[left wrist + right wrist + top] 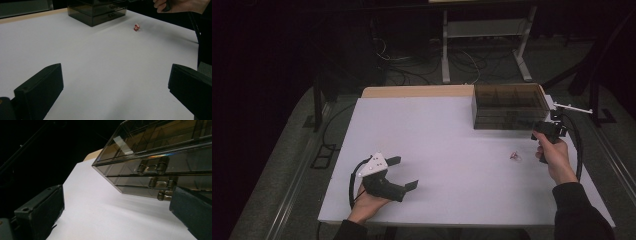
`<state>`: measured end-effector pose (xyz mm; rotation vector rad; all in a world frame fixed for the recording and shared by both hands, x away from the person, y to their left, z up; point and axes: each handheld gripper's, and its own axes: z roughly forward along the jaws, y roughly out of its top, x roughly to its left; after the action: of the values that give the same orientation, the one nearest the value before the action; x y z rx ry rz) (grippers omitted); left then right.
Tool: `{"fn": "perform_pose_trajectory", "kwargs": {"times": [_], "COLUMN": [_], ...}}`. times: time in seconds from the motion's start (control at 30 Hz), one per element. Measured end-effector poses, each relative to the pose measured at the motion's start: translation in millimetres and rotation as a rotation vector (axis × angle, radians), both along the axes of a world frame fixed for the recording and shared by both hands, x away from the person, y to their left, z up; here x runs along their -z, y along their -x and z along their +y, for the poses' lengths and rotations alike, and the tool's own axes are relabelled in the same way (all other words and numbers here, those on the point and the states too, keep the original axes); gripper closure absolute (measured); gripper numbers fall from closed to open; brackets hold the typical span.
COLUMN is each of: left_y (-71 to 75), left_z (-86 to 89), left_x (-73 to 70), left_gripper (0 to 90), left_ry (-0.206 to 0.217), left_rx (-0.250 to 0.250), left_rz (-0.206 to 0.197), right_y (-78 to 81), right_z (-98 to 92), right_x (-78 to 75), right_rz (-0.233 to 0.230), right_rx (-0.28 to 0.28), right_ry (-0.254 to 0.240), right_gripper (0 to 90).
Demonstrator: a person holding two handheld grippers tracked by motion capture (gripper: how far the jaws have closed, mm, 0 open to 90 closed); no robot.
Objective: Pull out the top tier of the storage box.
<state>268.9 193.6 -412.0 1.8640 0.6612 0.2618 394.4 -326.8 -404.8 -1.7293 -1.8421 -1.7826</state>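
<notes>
right gripper (546, 131) beside drawer box (507, 107), table edge (584, 165) near

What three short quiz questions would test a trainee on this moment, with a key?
1. True or false: the right gripper is shut on a handle of the smoky drawer box.
2. Which lies nearer the small red and white item: A) the left gripper, B) the right gripper?
3. How many stacked drawer handles does the right gripper view show on the box front?

Key
1. False. Its jaws stand open, close to the box front but not around a handle.
2. B.
3. Three, the lowest beside the right-hand jaw.
</notes>
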Motion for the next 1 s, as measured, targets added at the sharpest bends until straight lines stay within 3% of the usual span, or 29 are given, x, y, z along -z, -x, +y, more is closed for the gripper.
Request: {"fn": "perform_pose_trajectory", "kwargs": {"times": [0.63,0.9,1.0], "left_y": [-0.1,0.0,0.2], "left_z": [-0.4,-1.1,-1.5], "left_x": [0.0,0.2,0.4], "left_gripper": [0.0,0.0,0.0], "left_ry": [0.000,-0.007,-0.010], "left_rx": [0.003,0.007,0.010], "left_rz": [-0.001,-0.004,-0.004], "right_y": [-12.2,-15.1,-17.3], "right_z": [1.7,3.3,3.4], "right_x": [15.1,18.2,21.2], "right_rz": [0.046,0.080,0.112], "right_rx": [0.075,0.115,0.126], "right_ry": [-0.130,-0.179,-0.223], "right_gripper": [0.0,0.0,0.0]}}
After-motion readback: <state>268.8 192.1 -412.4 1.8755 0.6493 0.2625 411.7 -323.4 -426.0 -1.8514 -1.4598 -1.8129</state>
